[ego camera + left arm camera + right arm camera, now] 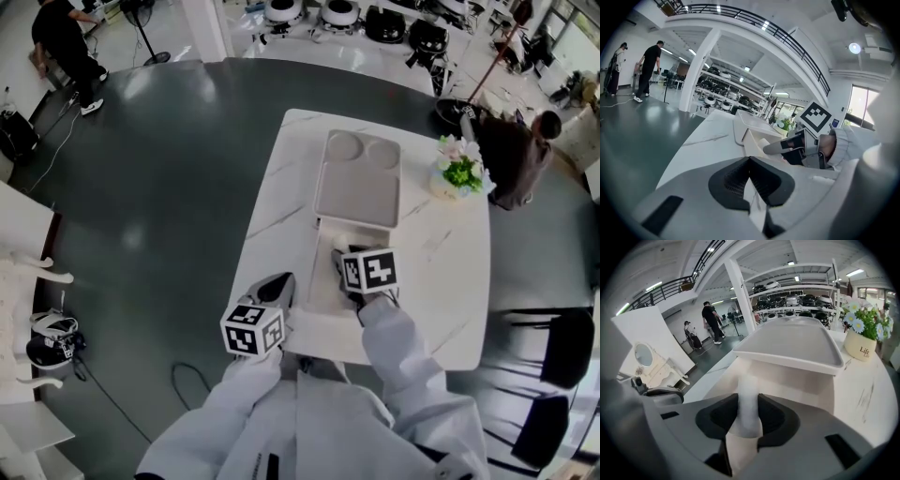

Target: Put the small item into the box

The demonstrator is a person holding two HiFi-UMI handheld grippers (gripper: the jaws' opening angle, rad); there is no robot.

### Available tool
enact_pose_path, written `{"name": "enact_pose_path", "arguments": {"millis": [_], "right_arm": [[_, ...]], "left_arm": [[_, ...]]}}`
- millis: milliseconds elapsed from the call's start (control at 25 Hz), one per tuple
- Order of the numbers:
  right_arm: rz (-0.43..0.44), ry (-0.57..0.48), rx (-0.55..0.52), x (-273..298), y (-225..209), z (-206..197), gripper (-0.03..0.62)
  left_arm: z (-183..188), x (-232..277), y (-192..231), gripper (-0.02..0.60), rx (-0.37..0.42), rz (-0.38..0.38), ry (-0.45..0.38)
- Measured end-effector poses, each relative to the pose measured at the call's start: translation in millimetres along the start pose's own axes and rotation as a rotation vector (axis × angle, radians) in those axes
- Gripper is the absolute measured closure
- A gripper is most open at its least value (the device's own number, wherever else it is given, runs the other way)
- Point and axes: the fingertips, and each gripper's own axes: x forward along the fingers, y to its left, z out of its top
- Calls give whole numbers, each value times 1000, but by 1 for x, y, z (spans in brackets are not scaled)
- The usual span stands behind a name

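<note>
Two hand-held grippers work at one white marble tabletop (pixel 270 192). Nearest, the left hand-held gripper (pixel 277 285) hangs at the tabletop's near-left edge, its jaws closed together on nothing. Just beside it, the right hand-held gripper (pixel 749 400) has its jaws clamped on the one small item (pixel 749 411), a pale white cylinder standing upright between the pads, held over the single open white box (pixel 352 225). Beyond the box, touching its far edge, lies one grey tray (pixel 358 183) with two round recesses. One pot of flowers (pixel 459 173) stands at the tabletop's far-right corner. Farther off, two people (pixel 62 45) are on the dark floor, well apart.
</note>
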Motion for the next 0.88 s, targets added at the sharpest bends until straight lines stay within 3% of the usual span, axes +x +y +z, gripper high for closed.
{"name": "enact_pose_path", "arguments": {"millis": [520, 880], "right_arm": [[-40, 67, -28, 13, -2, -9, 470], [-49, 39, -18, 14, -1, -10, 435]], "left_arm": [[-1, -1, 2, 583, -2, -9, 8], [1, 0, -3, 583, 10, -24, 5]]}}
